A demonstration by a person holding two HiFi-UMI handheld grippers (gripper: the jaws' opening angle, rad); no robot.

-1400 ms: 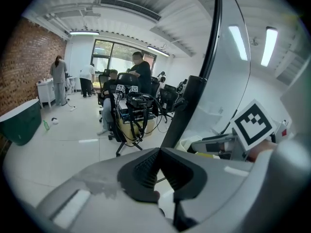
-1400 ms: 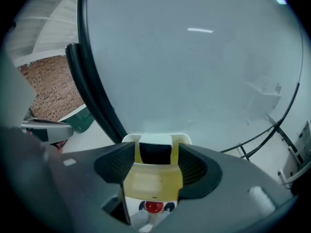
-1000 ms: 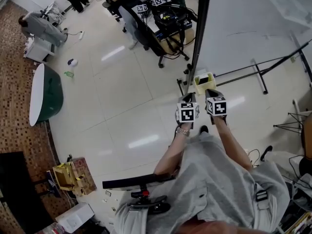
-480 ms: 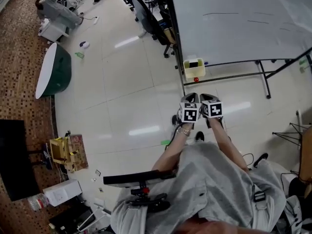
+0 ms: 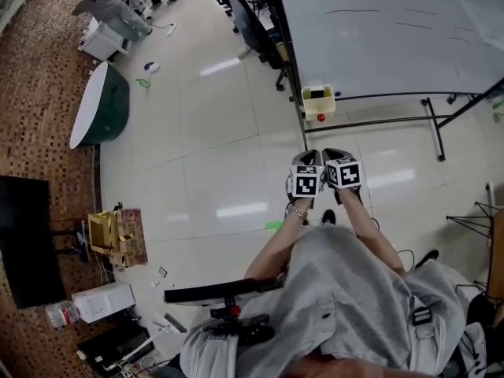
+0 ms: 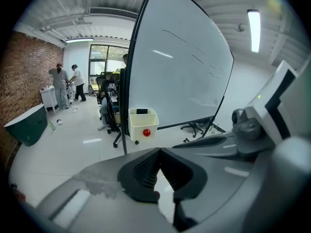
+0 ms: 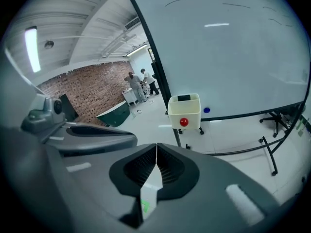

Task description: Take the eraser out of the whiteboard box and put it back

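Observation:
A cream whiteboard box point(image 5: 319, 105) hangs at the lower left corner of the whiteboard point(image 5: 394, 30). A black eraser point(image 5: 317, 94) stands in it. In the left gripper view the box point(image 6: 143, 124) with the eraser point(image 6: 142, 111) and a red magnet point(image 6: 146, 132) is ahead, well beyond the jaws. The right gripper view shows the box point(image 7: 184, 111) and the eraser point(image 7: 183, 98) the same way. My left gripper point(image 5: 307, 160) and right gripper point(image 5: 335, 156) are held side by side over the floor, short of the box. Both are shut and hold nothing.
The whiteboard's stand legs point(image 5: 378, 120) spread over the floor to the right of the box. Office chairs and desks point(image 5: 252, 14) stand behind the board's left edge. A green round table point(image 5: 98, 116) is far left, with people point(image 5: 110, 6) beyond it.
The person has stepped and turned, so the box now lies straight ahead of both grippers and higher in the head view. The grippers stay side by side and shut.

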